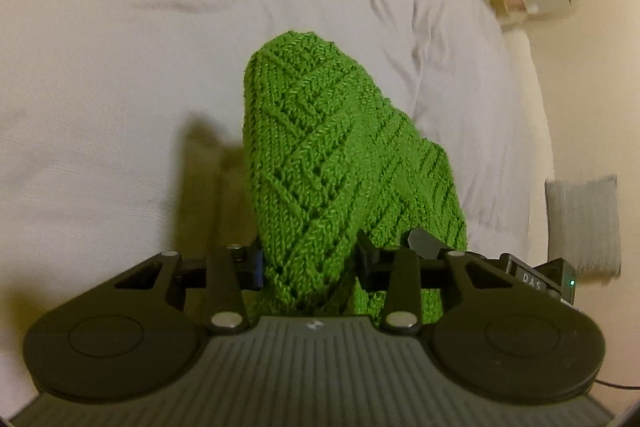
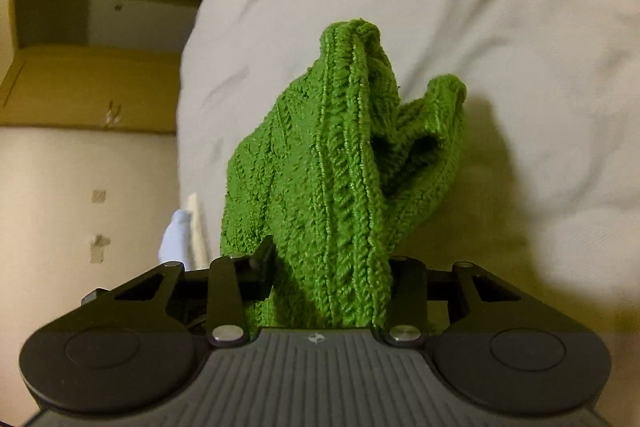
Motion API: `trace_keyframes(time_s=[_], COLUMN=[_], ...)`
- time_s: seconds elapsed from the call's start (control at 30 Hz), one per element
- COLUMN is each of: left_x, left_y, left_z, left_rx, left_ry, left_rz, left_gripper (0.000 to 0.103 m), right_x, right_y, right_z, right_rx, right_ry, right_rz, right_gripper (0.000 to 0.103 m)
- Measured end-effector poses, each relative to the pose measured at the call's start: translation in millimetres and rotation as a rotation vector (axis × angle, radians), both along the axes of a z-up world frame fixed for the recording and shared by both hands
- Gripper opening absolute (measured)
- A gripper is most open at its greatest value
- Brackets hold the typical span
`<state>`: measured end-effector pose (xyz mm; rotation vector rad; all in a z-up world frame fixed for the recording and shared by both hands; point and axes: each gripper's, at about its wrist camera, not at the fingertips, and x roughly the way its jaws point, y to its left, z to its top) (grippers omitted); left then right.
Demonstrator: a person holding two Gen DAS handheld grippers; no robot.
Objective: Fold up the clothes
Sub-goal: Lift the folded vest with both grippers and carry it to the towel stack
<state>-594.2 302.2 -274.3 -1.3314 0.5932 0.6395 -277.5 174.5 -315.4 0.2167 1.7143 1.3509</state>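
Note:
A green knitted garment (image 1: 320, 147) with a lattice pattern hangs bunched over a white bed sheet (image 1: 120, 67). My left gripper (image 1: 308, 267) is shut on a thick fold of it, and the knit fills the gap between the black fingers (image 1: 252, 267). In the right wrist view the same green knit (image 2: 340, 167), here ribbed and cabled, rises in two humps in front of the camera. My right gripper (image 2: 332, 279) is shut on another bunch of it. The cloth hides both sets of fingertips. The garment is lifted off the sheet and throws a shadow on it.
The wrinkled white bed (image 2: 480, 27) fills most of both views. Its edge runs down the right of the left wrist view, beside a pale floor and a grey cushion (image 1: 584, 227). A wooden shelf unit (image 2: 80, 67) and a white cloth (image 2: 176, 235) lie left of the bed.

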Motion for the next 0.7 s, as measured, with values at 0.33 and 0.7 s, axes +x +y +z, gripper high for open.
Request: trace_keyframes(time_s=[0.33,0.7], left_x=[-201.9,-465.0], left_y=[31.0,163.6], left_z=[84.7,119.6], left_rx=[0.124,0.158], left_ry=[0.001,0.063], left_rz=[0.220,0.186], left_gripper=[0.035,0.035], right_x=[-157.5,-421.5], right_y=[113.8,260.1], right_z=[76.6,99.4], right_rx=[0.134,0.164], right_ry=[0.026,0.086], right_rz=[0.183,0.116], right_gripper=[0.041,0.041])
